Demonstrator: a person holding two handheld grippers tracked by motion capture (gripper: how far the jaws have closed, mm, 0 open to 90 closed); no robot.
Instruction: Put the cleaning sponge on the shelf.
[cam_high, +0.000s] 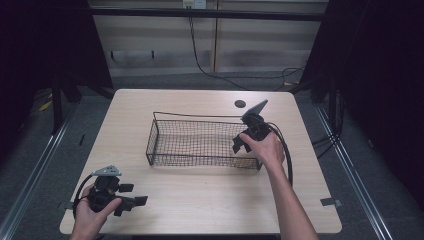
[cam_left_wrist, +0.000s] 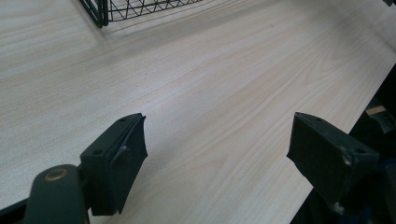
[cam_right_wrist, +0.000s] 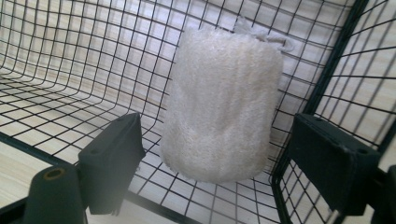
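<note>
From the high view, a black wire basket (cam_high: 200, 142) sits at the middle of the pale wooden tabletop (cam_high: 200, 200), its long side running left to right. The right claw (cam_high: 241, 144), held in the person's right hand (cam_high: 265, 149), dips over the near rim at the basket's right end, and its cable loops back along the forearm. The left claw (cam_high: 132, 195) rests at the near left corner of the tabletop, held in the left hand (cam_high: 92, 212), well apart from the basket, with its jaws spread and pointing right. A small dark round mark (cam_high: 240, 104) lies on the tabletop beyond the basket's far right corner.

In the left gripper view, the left claw (cam_left_wrist: 217, 149) stands wide open over bare wood, with nothing between its jaws. A corner of the wire basket (cam_left_wrist: 100, 11) shows at the far upper left, well away from the jaws.

In the right gripper view, the right claw (cam_right_wrist: 215, 158) is open, its jaws standing on either side of a white fluffy sponge (cam_right_wrist: 222, 107) without closing on it. The sponge lies inside the wire basket (cam_right_wrist: 70, 70), on the mesh floor and up against the corner where two walls meet, with a short white loop at its far end.
</note>
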